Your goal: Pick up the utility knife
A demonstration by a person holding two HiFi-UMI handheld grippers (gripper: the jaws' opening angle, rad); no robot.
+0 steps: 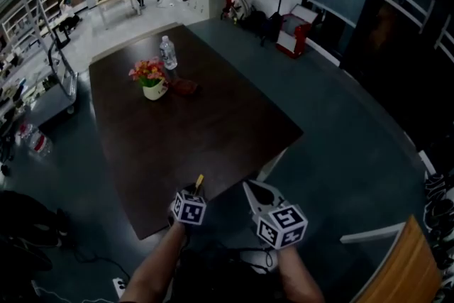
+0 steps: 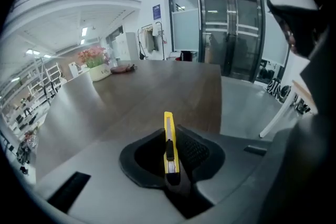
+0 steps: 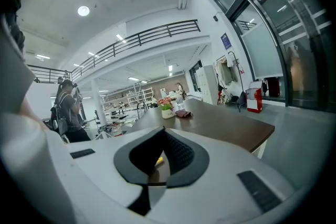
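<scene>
A yellow utility knife (image 2: 168,144) stands on edge between the pads of my left gripper (image 2: 169,136), its tip pointing out over the dark wooden table (image 2: 157,86). The jaws are shut on it. From the head view, the left gripper (image 1: 193,189) sits at the table's near edge (image 1: 213,202), with the knife's yellow tip (image 1: 199,181) sticking out ahead of it. My right gripper (image 1: 250,188) hangs just to the right, off the table's corner. Its fingertips meet in the right gripper view (image 3: 161,134) and nothing is held.
Far across the table stand a flower pot (image 1: 150,78), a water bottle (image 1: 167,53) and a reddish-brown object (image 1: 184,86). A person (image 3: 68,110) stands to the left in the right gripper view. A red box (image 1: 294,32) sits on the floor beyond the table.
</scene>
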